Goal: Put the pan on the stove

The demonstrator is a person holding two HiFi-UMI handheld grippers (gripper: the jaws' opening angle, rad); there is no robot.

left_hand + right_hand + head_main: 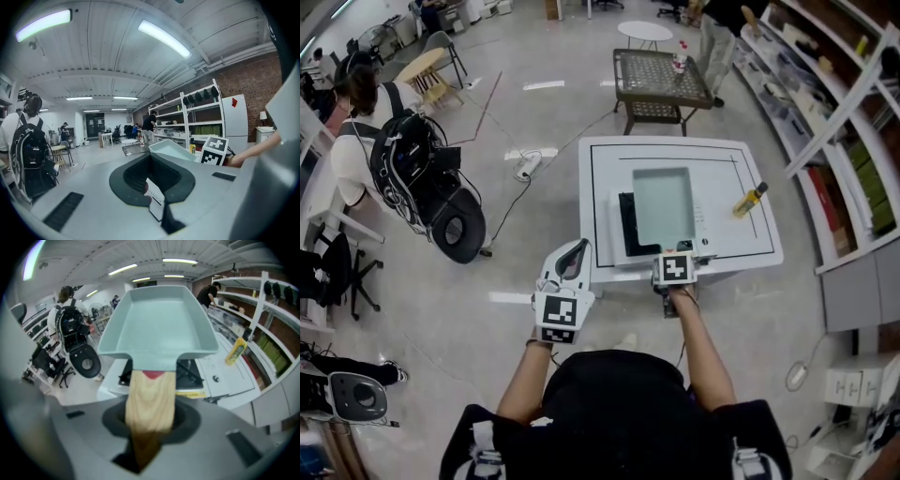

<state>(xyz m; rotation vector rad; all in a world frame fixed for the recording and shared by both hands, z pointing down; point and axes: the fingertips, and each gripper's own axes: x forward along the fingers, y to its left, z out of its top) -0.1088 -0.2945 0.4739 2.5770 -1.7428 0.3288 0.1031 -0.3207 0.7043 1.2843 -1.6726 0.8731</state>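
while right gripper (149, 439) jaws clench the pan (664, 208) handle over the stove (626, 227), left gripper (574, 253) apparently closed

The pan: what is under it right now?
Under the pan a black stove shows on the white table; the stove's middle is covered.

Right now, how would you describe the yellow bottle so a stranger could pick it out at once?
Find the white table in the middle of the floor. On its top, right of the pale green pan in the right gripper, a bottle sits near the right edge. It is that table's only bottle, and bright yellow.
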